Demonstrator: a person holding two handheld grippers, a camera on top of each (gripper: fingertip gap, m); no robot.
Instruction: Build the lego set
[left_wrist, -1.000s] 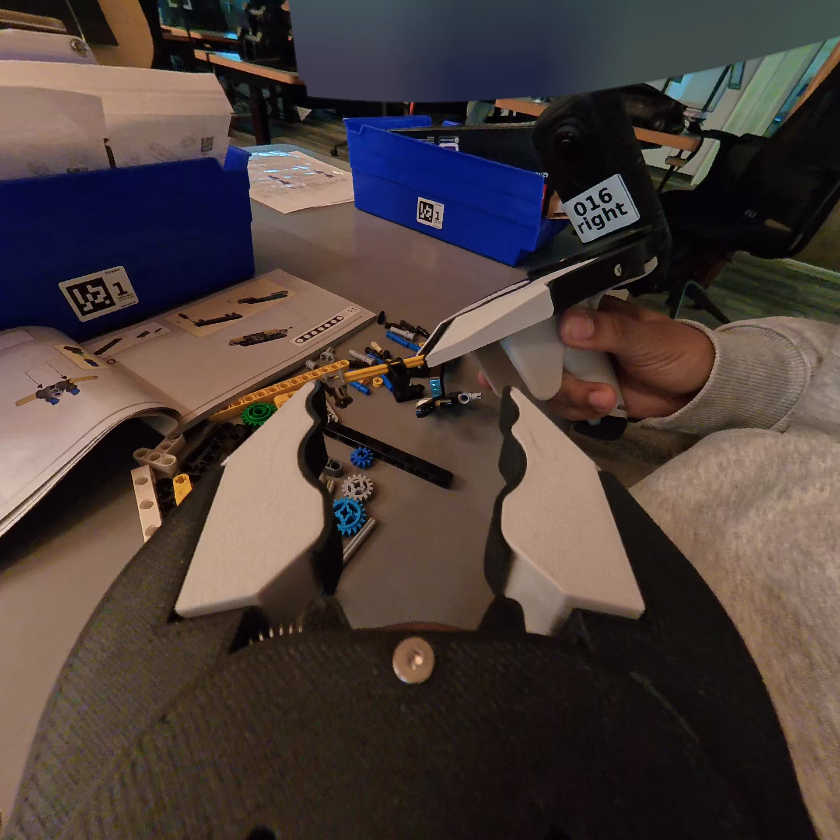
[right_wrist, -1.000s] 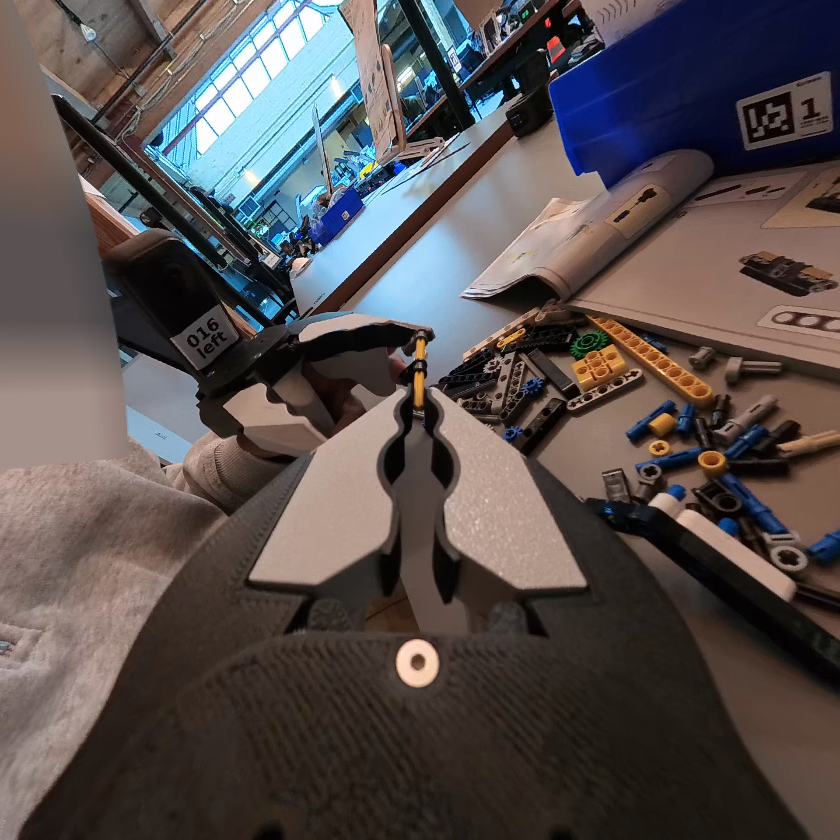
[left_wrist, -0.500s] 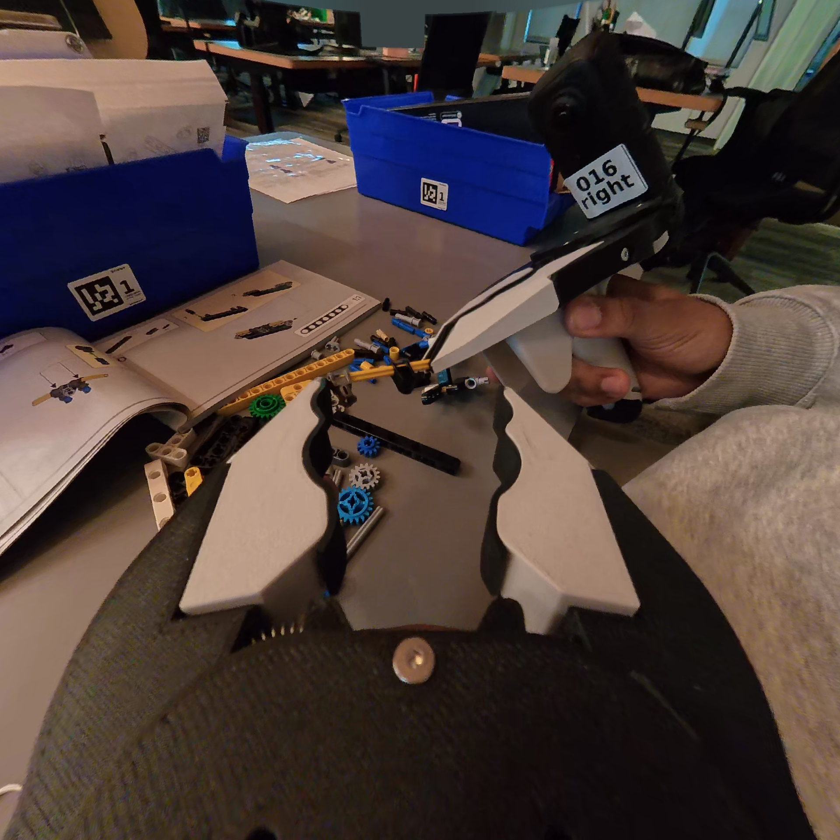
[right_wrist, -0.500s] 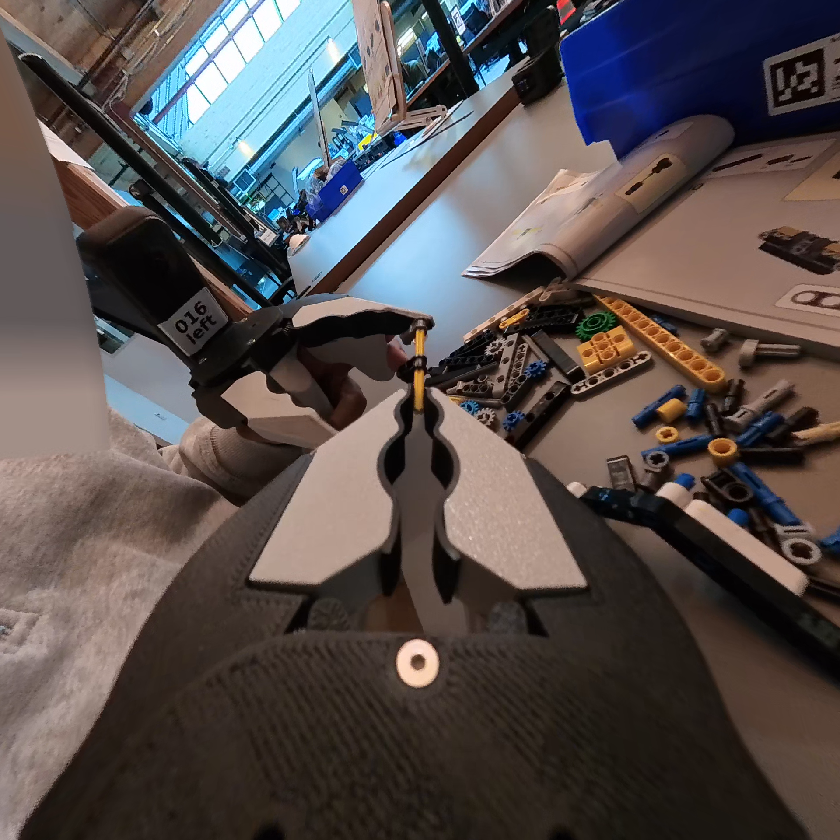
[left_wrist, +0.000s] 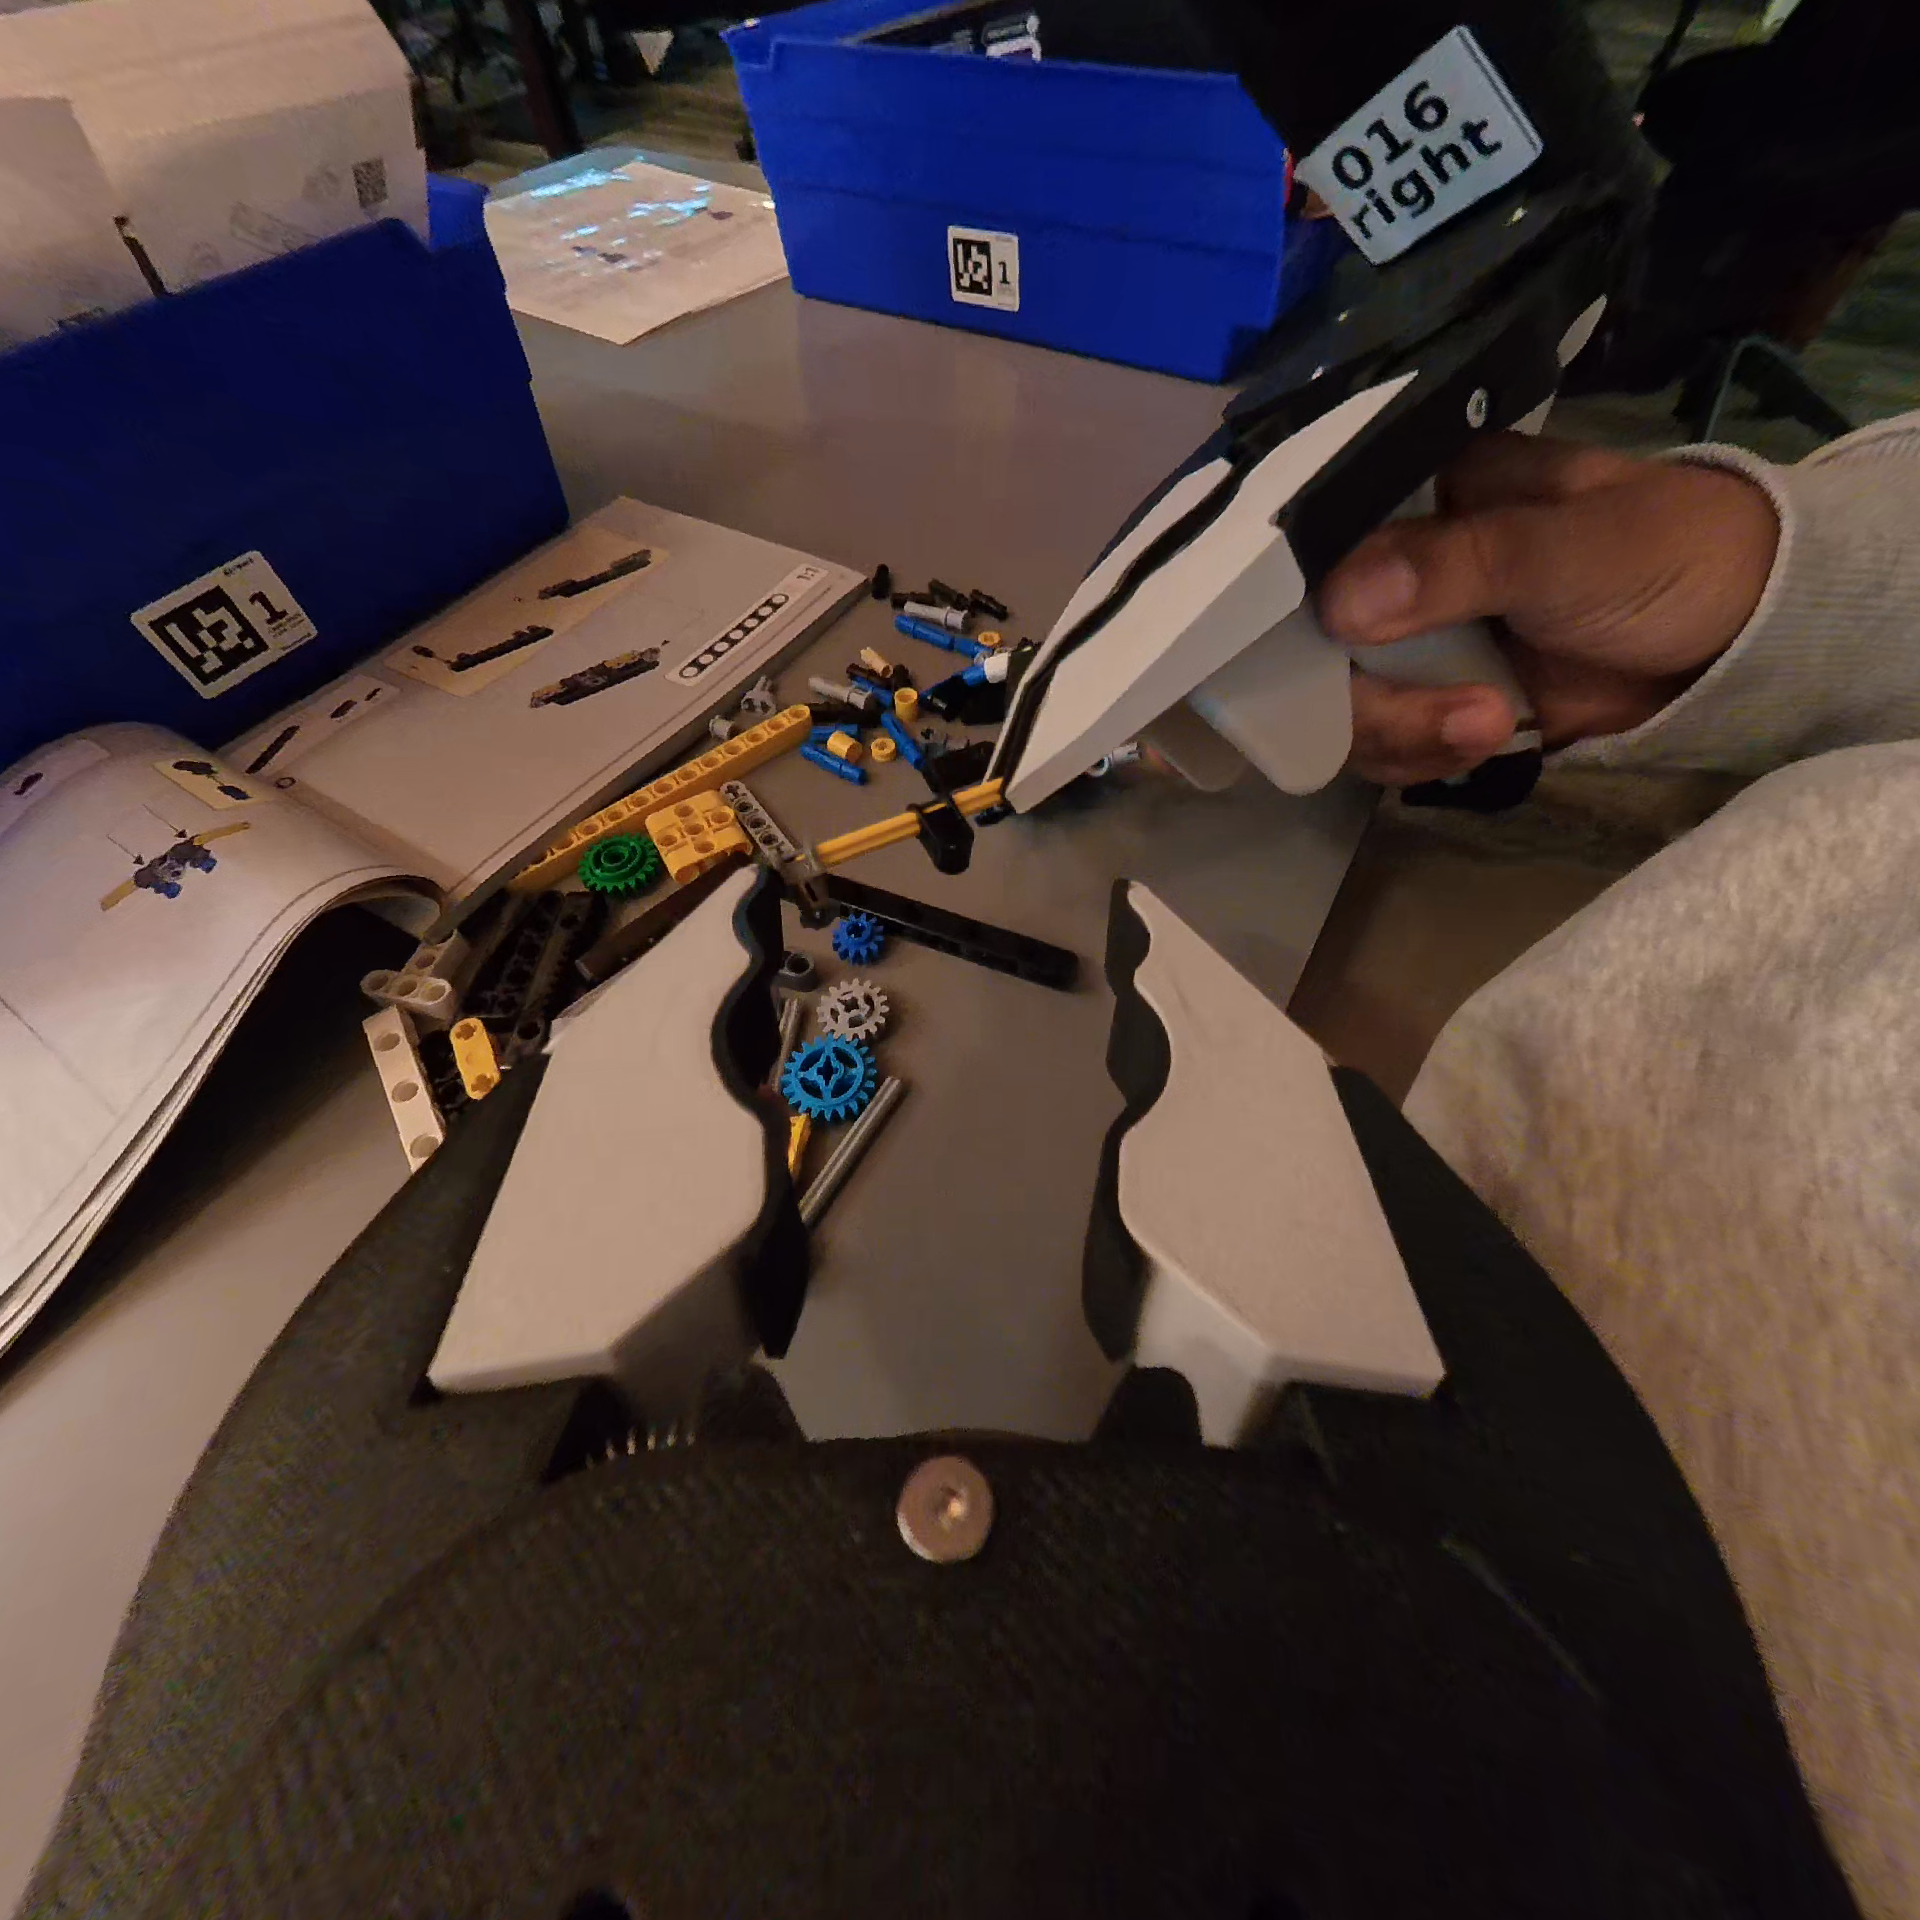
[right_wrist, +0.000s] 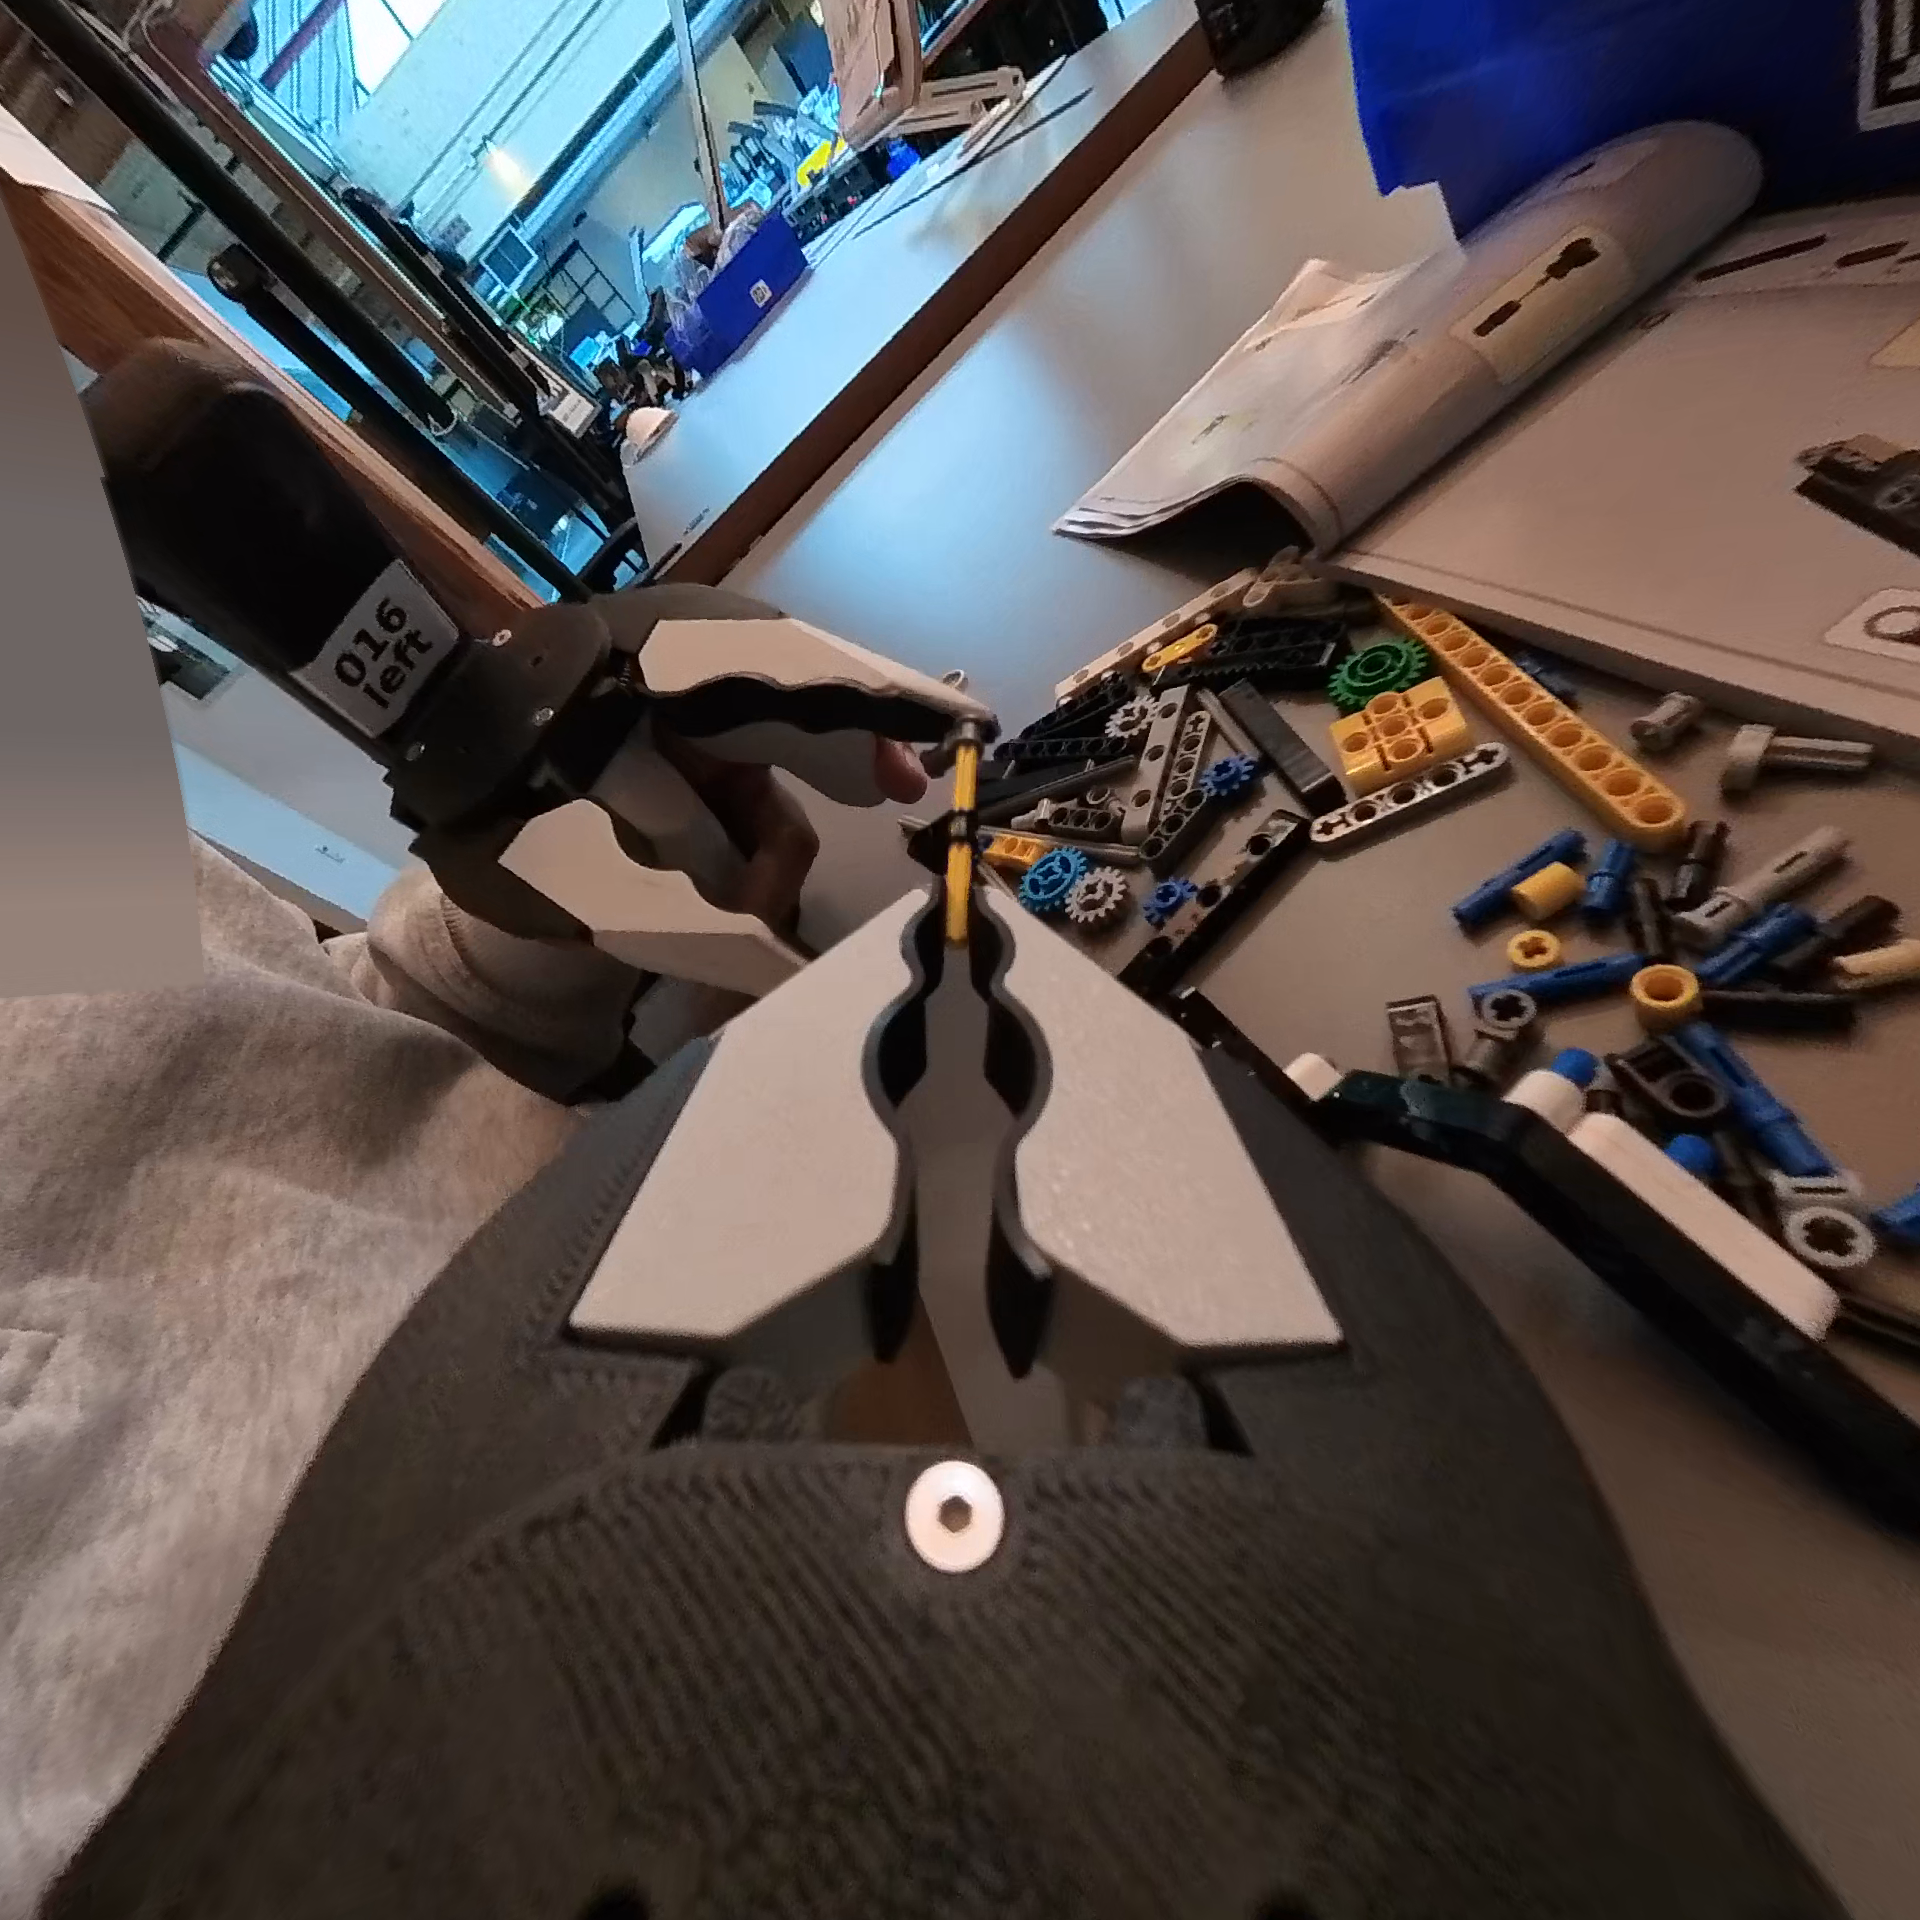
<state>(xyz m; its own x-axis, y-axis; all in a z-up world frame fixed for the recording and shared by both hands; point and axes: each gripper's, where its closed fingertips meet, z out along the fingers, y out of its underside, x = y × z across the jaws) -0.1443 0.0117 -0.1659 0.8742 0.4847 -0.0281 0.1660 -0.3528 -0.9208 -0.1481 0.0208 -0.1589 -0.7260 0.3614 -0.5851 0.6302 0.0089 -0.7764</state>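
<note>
- Here, in the left wrist view, our left tongs (left_wrist: 940, 904) are spread and hold nothing. The yellow axle (left_wrist: 896, 826) runs crosswise ahead of them, its grey end connector (left_wrist: 805, 871) just beside the left finger (left_wrist: 665, 1049), above the bench (left_wrist: 935, 416).
- In the right wrist view, our right tongs (right_wrist: 958, 914) are pressed together, pinching the axle's near end; its long axis points straight at the left tongs.

Left hand-held gripper (left_wrist: 940, 940): jaws spread wide, nothing between them | Right hand-held gripper (right_wrist: 958, 920): jaws closed, tips pinching a thin rod | Person's hand (left_wrist: 1548, 644): wrapped around right grip.
</note>
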